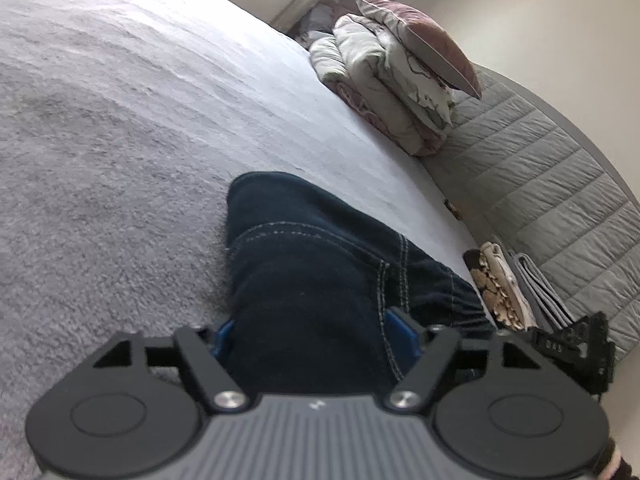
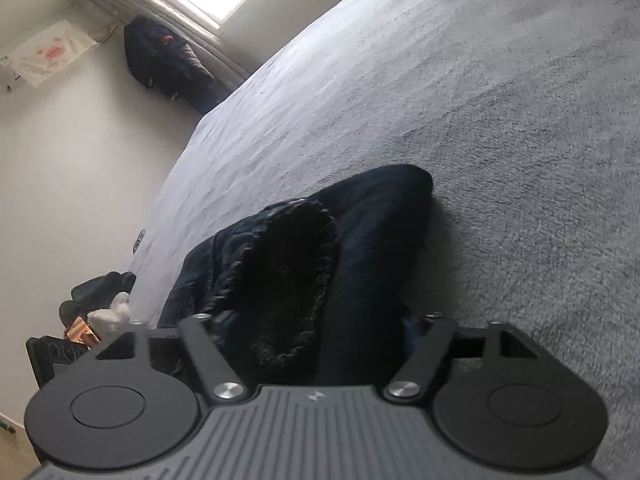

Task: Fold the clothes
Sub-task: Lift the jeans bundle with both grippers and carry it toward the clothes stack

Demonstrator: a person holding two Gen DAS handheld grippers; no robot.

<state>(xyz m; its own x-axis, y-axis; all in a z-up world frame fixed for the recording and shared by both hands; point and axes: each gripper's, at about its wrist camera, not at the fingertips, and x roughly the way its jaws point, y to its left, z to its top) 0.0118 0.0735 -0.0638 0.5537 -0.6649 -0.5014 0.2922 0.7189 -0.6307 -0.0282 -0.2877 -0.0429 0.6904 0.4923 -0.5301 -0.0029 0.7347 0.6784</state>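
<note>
Dark blue jeans [image 1: 304,240] with pale stitching lie bunched on the grey fleecy bed cover [image 1: 120,160]. In the left wrist view the denim fills the gap of my left gripper [image 1: 312,332], and its blue pads [image 1: 400,330] press against the cloth on both sides. In the right wrist view the same jeans [image 2: 380,220] show a dark fuzzy lining [image 2: 292,264] at an open end. My right gripper [image 2: 316,328] is closed on this thick fold, with its pads mostly hidden by the fabric. The right gripper's body [image 1: 576,344] shows at the right edge of the left wrist view.
A folded duvet [image 1: 384,92] topped by a mauve pillow [image 1: 420,36] sits against the quilted grey headboard [image 1: 540,184]. Small folded clothes [image 1: 500,284] lie by the headboard. A dark jacket [image 2: 168,64] hangs near the window, and clutter [image 2: 100,304] lies beside the bed.
</note>
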